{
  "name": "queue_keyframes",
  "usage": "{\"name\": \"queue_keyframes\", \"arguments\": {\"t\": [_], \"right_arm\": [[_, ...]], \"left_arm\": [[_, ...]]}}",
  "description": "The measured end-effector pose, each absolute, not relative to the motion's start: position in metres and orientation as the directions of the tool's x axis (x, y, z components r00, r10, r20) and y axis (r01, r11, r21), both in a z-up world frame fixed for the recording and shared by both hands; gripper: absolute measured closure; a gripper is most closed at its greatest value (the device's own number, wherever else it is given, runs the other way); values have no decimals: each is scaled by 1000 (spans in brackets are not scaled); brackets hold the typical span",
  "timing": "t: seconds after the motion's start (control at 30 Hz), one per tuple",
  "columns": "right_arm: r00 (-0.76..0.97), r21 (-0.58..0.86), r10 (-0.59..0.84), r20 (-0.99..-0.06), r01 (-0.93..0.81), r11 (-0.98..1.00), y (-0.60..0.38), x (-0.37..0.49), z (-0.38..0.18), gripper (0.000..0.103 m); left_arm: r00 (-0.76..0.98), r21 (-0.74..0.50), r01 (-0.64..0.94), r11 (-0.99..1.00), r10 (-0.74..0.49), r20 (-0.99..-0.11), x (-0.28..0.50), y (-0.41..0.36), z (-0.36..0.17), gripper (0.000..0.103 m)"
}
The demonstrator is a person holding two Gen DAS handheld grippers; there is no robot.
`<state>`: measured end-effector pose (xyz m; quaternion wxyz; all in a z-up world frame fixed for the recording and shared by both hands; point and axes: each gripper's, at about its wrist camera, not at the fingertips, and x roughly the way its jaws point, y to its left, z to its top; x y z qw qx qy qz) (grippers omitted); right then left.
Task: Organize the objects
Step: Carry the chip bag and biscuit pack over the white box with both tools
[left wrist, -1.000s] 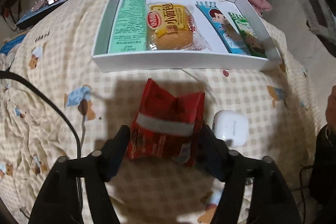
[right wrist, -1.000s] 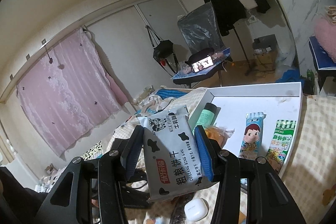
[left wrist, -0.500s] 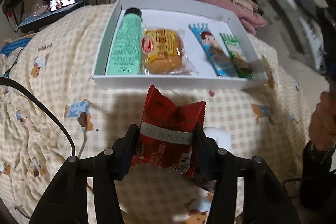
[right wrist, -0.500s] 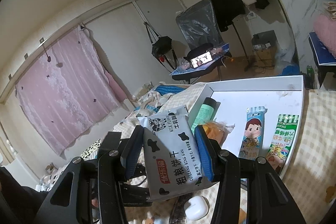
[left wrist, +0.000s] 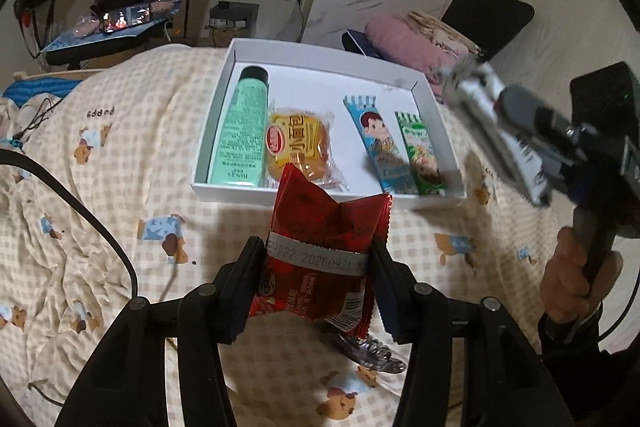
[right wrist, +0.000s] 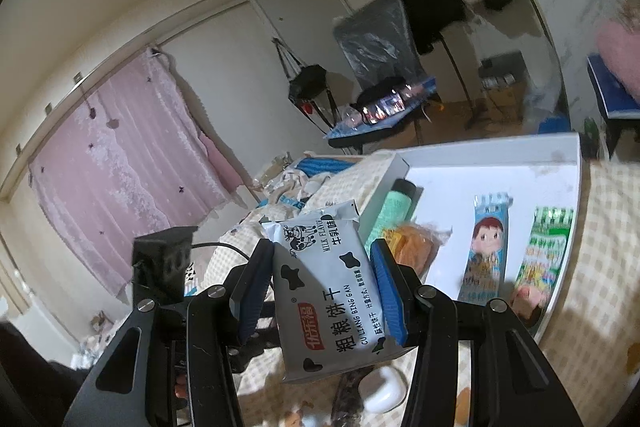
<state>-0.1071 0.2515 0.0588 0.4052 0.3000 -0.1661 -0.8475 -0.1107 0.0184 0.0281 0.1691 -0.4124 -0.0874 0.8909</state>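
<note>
Red snack packet (left wrist: 324,247) clamped in left claw (left wrist: 318,269) above the bed, near the white box (left wrist: 224,147); right claw (right wrist: 326,283) grips cow-print biscuit packet (right wrist: 332,291), seemingly beside the box.

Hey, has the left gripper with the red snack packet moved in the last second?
Yes. The left gripper has risen and pulled back: the white box now looks smaller and farther, while the red packet stays clamped.

Indoor light was dim and warm, with soft shadows on the checked bedspread (left wrist: 120,195). Fisheye bending curved every edge into black corners. The right hand-held gripper (left wrist: 516,143) smeared with motion blur in the left view; the white box (right wrist: 520,163) looked noisy, slightly soft.
</note>
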Motion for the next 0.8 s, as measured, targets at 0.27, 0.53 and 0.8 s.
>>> {"name": "queue_keyframes", "arguments": {"t": [0.27, 0.53, 0.8], "right_arm": [[-509, 510, -744, -433, 541, -668, 241, -82, 91, 52], [-556, 491, -714, -426, 521, -698, 242, -60, 137, 52], [-615, 343, -670, -415, 577, -742, 232, -80, 194, 52]], "left_arm": [[-671, -352, -251, -902, 424, -608, -79, 8, 86, 47], [-726, -371, -301, -878, 464, -508, -76, 6, 139, 47], [-769, -381, -294, -877, 454, -450, -131, 18, 161, 47]]}}
